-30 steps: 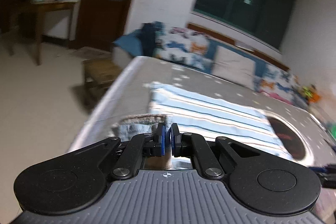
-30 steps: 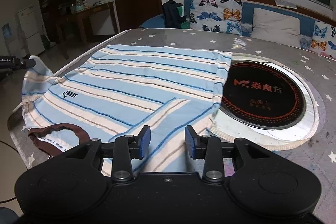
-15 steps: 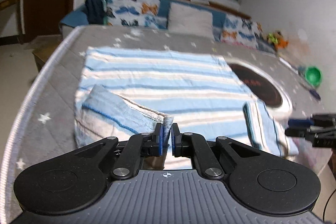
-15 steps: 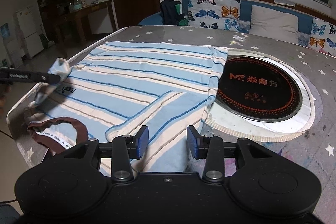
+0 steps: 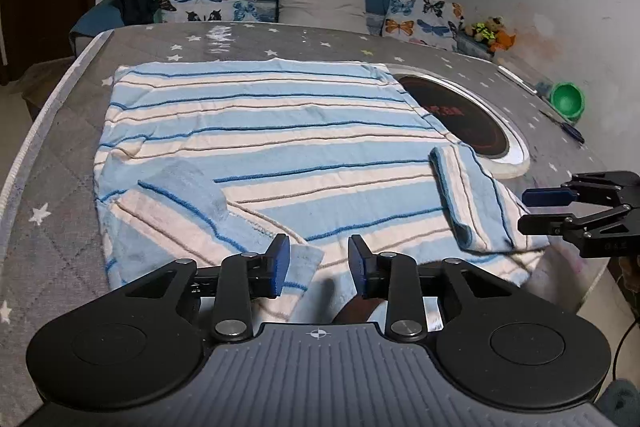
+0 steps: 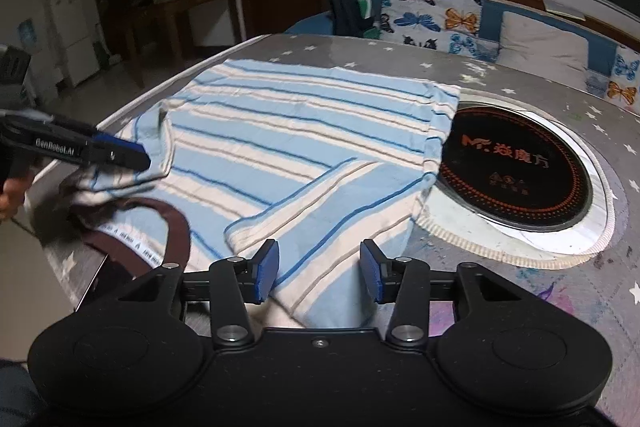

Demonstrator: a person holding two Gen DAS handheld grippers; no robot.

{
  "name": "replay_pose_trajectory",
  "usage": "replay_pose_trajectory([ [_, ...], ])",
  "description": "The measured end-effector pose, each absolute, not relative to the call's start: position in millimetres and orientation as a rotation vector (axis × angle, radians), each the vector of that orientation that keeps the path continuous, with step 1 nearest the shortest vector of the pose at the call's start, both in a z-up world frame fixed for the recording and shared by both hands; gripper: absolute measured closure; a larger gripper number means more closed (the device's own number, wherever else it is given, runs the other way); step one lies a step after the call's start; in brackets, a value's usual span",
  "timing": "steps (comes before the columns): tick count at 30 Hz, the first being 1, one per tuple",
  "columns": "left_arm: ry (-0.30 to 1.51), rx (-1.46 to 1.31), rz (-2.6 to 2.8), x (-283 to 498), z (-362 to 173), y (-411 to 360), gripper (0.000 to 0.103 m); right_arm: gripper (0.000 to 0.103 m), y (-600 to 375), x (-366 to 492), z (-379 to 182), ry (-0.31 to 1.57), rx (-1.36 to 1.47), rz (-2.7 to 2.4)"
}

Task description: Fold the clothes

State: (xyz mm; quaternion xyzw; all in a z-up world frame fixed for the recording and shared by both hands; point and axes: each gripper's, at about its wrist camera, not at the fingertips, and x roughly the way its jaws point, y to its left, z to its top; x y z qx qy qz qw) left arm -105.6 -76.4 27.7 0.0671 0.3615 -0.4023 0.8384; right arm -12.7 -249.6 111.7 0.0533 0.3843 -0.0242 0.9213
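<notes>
Left hand-held gripper [image 5: 319, 263]: fingers apart, empty, over a folded-in sleeve. Right hand-held gripper [image 6: 319, 270]: fingers apart, empty, above the other sleeve. Striped shirt [image 5: 256, 131] lies flat on the grey starred worktop [image 5: 52, 163], pale blue and cream, brown collar [image 6: 172, 235] with a small unreadable label. Round cooktop [image 6: 516, 167] beside it reads "MF" plus Chinese characters. Green bowl [image 5: 567, 99]: contents not visible.
</notes>
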Motion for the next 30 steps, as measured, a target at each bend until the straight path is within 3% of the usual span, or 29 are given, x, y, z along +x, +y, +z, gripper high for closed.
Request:
replay_pose_trajectory([
  [11,0.700,0.456,-0.927,-142,23,-25,0.059,0.052,-211,-39,105,0.880,-0.091,0.144],
  [14,0.664,0.510,-0.980,-152,20,-21,0.050,0.052,-203,-39,102,0.878,-0.152,0.158],
  [20,0.604,0.608,-1.044,-165,18,-21,0.050,0.052,-193,-28,97,0.865,-0.208,0.194],
  [23,0.584,0.648,-1.077,-169,13,-24,0.050,0.063,-194,-21,97,0.865,-0.180,0.197],
  [24,0.580,0.665,-1.085,-169,10,-26,0.050,0.074,-195,-21,98,0.863,-0.172,0.198],
  [26,0.581,0.664,-1.103,-168,6,-29,0.052,0.083,-195,-23,104,0.853,-0.165,0.197],
  [28,0.588,0.646,-1.122,-165,3,-31,0.073,0.092,-196,-26,109,0.844,-0.158,0.197],
  [30,0.593,0.614,-1.125,-164,2,-32,0.079,0.096,-196,-28,115,0.835,-0.151,0.196],
])
